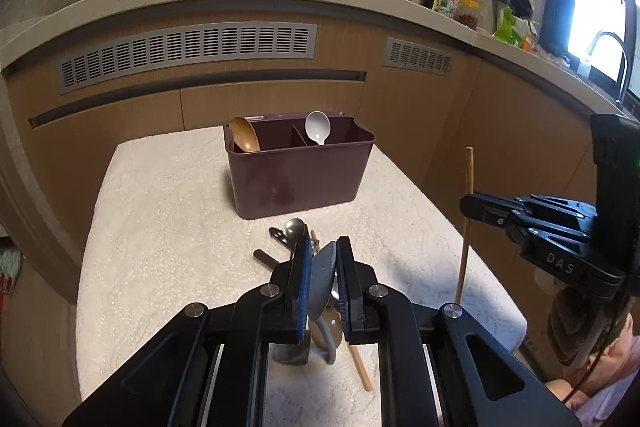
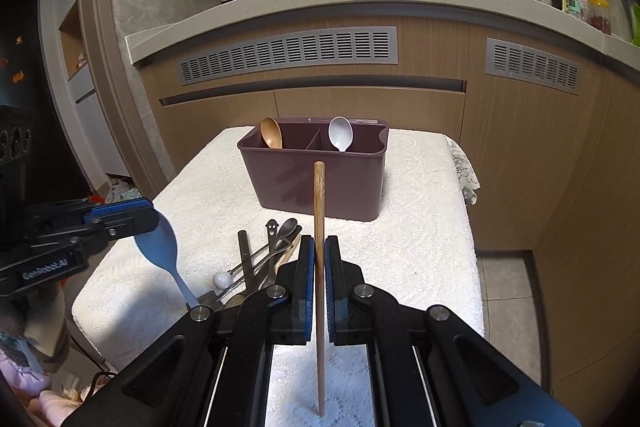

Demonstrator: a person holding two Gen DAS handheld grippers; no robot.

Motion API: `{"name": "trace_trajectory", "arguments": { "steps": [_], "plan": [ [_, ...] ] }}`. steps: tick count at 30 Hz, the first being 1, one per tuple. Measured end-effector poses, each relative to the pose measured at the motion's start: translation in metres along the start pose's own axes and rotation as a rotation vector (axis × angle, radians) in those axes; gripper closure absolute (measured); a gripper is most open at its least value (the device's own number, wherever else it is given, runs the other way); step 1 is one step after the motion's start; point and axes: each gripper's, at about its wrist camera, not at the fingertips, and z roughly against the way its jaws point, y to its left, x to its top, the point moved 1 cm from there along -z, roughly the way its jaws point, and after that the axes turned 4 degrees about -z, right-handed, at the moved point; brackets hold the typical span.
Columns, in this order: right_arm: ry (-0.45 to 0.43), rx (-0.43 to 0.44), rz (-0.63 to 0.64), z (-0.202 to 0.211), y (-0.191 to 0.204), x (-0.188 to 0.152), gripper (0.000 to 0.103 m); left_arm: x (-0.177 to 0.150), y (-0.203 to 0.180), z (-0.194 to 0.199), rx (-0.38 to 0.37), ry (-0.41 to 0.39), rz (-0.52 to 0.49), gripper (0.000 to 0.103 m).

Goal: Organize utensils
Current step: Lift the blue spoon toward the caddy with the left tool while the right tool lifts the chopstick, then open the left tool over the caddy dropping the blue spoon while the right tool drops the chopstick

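Sitting on a white towel-covered table (image 2: 420, 187), a maroon two-compartment utensil caddy (image 2: 320, 179) is being filled: a wooden spoon (image 2: 271, 133) is leaning in its left compartment, a white spoon (image 2: 340, 133) in the right. Near the caddy, a pile of metal utensils (image 2: 264, 259) is lying loose. A blue spatula (image 2: 160, 247) is being pinched by its head in the left gripper (image 1: 325, 279), and a wooden chopstick (image 2: 319, 227) is being clamped upright by the right gripper (image 2: 319, 279).
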Motion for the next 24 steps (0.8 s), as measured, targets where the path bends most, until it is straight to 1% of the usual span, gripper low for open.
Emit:
{"name": "trace_trajectory", "arguments": {
  "steps": [3,6,10,12,13,14,15,20,23,24],
  "plan": [
    [-0.007,-0.001,0.006,0.003,0.001,0.000,0.098,0.000,0.001,-0.003,0.010,0.007,-0.003,0.090],
    [-0.008,-0.005,0.009,0.004,0.000,-0.002,0.098,-0.004,0.004,-0.005,-0.020,0.034,0.016,0.089],
    [-0.009,-0.007,0.007,0.005,-0.001,-0.002,0.098,-0.012,0.001,-0.014,-0.001,0.070,0.000,0.089],
    [-0.010,-0.008,0.011,0.005,0.000,-0.003,0.098,-0.016,0.000,-0.020,0.012,0.086,0.000,0.090],
    [-0.011,-0.008,0.014,0.005,0.000,-0.003,0.098,-0.017,-0.001,-0.023,0.013,0.089,-0.003,0.094],
    [-0.012,-0.009,0.016,0.006,0.000,-0.003,0.098,-0.018,0.000,-0.024,0.021,0.086,-0.002,0.097],
    [-0.015,-0.011,0.017,0.006,0.000,-0.003,0.098,-0.018,0.000,-0.025,0.029,0.082,0.001,0.097],
    [-0.026,-0.021,0.013,0.008,0.000,-0.001,0.098,-0.008,0.003,-0.018,0.021,0.041,0.027,0.097],
    [-0.046,-0.012,0.008,0.014,0.000,0.009,0.098,0.016,0.001,-0.002,0.020,-0.019,0.008,0.097],
    [-0.065,-0.011,0.012,0.019,0.000,0.017,0.098,0.030,0.001,0.008,0.029,-0.059,-0.006,0.097]
  ]
}}
